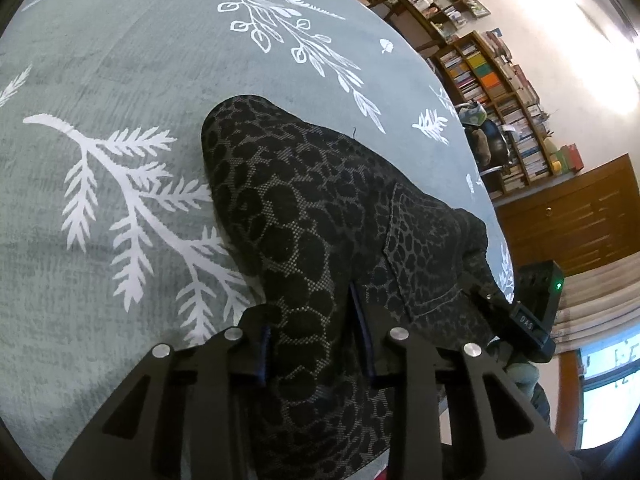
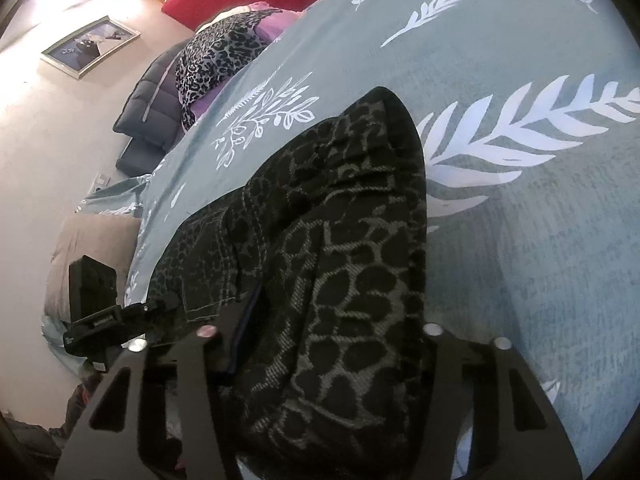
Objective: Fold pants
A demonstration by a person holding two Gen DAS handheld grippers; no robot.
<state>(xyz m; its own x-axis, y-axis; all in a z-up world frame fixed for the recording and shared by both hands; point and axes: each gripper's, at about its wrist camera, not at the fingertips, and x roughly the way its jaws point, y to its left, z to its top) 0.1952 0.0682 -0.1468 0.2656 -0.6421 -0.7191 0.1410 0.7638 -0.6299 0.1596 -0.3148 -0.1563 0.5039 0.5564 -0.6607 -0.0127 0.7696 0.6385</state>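
Left wrist view: pants lie on the bed, running straight ahead from the tool.
Long axis: away from both grippers, folded end farthest off.
Left gripper: clamped on the near edge of the pants.
Right gripper: fabric bunched between the jaws; looks gripped.
Nearer hand: neither, both at the same near edge.
Containers: none seen.

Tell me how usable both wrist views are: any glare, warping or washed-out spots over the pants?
Left wrist view: pants sharp and evenly lit; ceiling blown out at upper right; fisheye bends the bookshelf. Right wrist view: pants clear; wall glares at upper left; bedspread curves strongly.
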